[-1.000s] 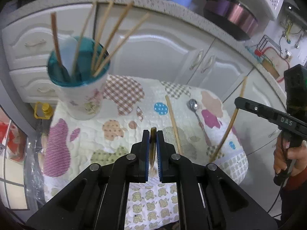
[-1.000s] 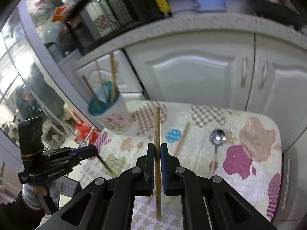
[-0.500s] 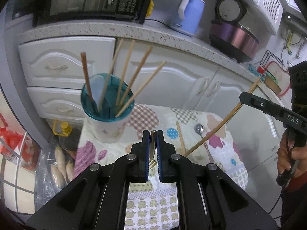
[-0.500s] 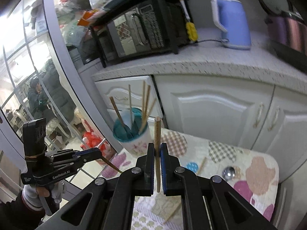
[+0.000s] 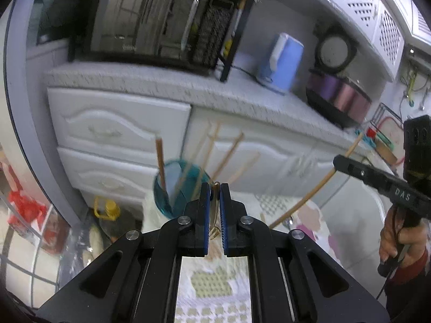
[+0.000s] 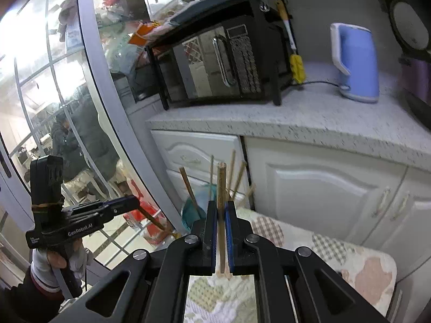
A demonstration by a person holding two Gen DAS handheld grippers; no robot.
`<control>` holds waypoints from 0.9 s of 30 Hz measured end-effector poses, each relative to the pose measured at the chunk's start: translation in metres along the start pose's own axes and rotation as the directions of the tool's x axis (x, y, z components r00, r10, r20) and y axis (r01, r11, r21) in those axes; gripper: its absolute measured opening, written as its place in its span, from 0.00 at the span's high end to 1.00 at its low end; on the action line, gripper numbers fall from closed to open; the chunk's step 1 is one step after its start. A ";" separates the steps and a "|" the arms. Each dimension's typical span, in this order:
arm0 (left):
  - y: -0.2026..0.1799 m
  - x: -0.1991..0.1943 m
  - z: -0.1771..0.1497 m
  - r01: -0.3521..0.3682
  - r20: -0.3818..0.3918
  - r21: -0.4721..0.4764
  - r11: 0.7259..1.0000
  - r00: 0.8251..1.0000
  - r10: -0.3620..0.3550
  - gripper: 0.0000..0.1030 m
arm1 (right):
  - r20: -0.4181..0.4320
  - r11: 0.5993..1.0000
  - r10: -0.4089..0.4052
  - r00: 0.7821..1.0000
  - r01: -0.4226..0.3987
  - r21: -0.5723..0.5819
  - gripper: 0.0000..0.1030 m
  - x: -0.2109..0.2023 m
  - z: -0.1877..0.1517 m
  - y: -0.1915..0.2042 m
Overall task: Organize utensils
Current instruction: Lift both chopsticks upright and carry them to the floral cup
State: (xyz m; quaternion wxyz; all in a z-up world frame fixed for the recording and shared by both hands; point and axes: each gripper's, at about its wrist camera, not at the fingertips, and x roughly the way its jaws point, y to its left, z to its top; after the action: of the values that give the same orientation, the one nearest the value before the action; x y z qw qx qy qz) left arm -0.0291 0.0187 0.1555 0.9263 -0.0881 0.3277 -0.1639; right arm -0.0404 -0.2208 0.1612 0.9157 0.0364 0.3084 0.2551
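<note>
Kitchen cabinets behind quilted tabletop (image 6: 358,266); both claws now lifted higher, left claw (image 5: 214,188) and right claw (image 6: 221,206) each clamping a chopstick (image 6: 221,188), nearing cup (image 5: 164,199).

You can read "GenRobot.AI" on your black handheld left gripper (image 6: 126,206), and "DAS" on your black right gripper (image 5: 340,164).

A light wooden chopstick (image 6: 221,215) stands nearly upright, pinched at its lower part between blue pads, its blunt top end raised. A second chopstick (image 6: 152,217), darker brown, slants down from its clamped end. The teal-rimmed white cup (image 5: 172,192) stands upright at the near corner of the quilted surface (image 6: 358,263), holding several chopsticks (image 5: 161,161) that fan outward above its rim.
</note>
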 end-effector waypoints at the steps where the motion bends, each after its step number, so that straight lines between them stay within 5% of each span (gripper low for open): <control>1: 0.003 0.001 0.006 -0.007 0.008 -0.001 1.000 1.000 0.007 0.95 | 0.005 1.000 0.006 1.000 -0.006 0.000 0.95 0.002 0.004 0.002; 12: 0.025 0.039 0.030 -0.085 -0.018 -0.001 0.996 0.996 0.085 0.95 | 0.041 0.999 0.029 0.999 -0.029 0.017 0.95 0.041 0.046 0.006; 27: 0.036 0.088 0.021 -0.165 -0.078 0.002 0.986 0.983 0.165 0.95 | -0.004 0.997 0.035 0.999 -0.035 0.071 0.95 0.107 0.038 -0.001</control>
State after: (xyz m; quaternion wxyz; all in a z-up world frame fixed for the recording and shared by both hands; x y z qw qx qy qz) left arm 0.0575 0.0218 0.1106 0.9230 -0.0563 0.3700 -0.0891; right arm 0.0550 -0.1658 0.1336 0.9084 0.0737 0.3190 0.2601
